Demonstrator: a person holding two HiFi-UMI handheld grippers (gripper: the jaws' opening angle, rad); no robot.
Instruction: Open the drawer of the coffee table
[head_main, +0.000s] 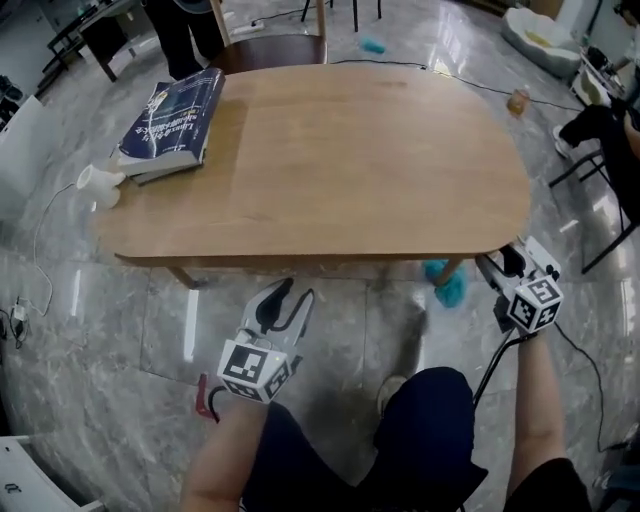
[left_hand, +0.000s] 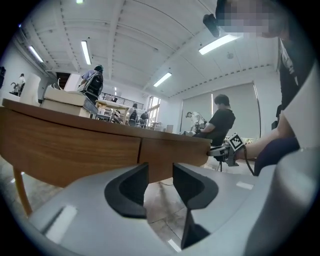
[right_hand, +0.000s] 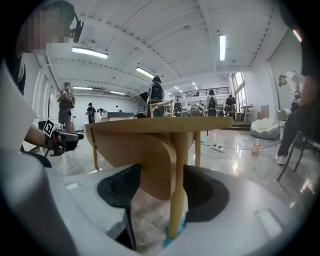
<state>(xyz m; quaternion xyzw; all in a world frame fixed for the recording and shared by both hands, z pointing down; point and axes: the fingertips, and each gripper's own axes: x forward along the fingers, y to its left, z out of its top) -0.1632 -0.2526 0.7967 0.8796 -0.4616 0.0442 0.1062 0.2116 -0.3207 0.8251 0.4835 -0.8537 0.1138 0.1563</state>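
Note:
The wooden coffee table (head_main: 360, 150) fills the middle of the head view. Its front skirt (left_hand: 70, 150) shows in the left gripper view, split by a vertical seam (left_hand: 140, 152) into two panels; which one is the drawer I cannot tell. My left gripper (head_main: 293, 297) sits low in front of the table's near edge, open and empty, aimed at the skirt near the seam. My right gripper (head_main: 497, 264) is at the table's near right corner, open and empty. In the right gripper view a table leg (right_hand: 177, 190) stands ahead between the open right gripper (right_hand: 157, 192) jaws, apart from them.
A thick blue book (head_main: 175, 120) and a white cup (head_main: 100, 185) lie at the table's left end. A chair (head_main: 270, 48) stands behind the table. A teal object (head_main: 447, 286) lies on the marble floor by the right leg. Cables run along the floor. People stand in the background.

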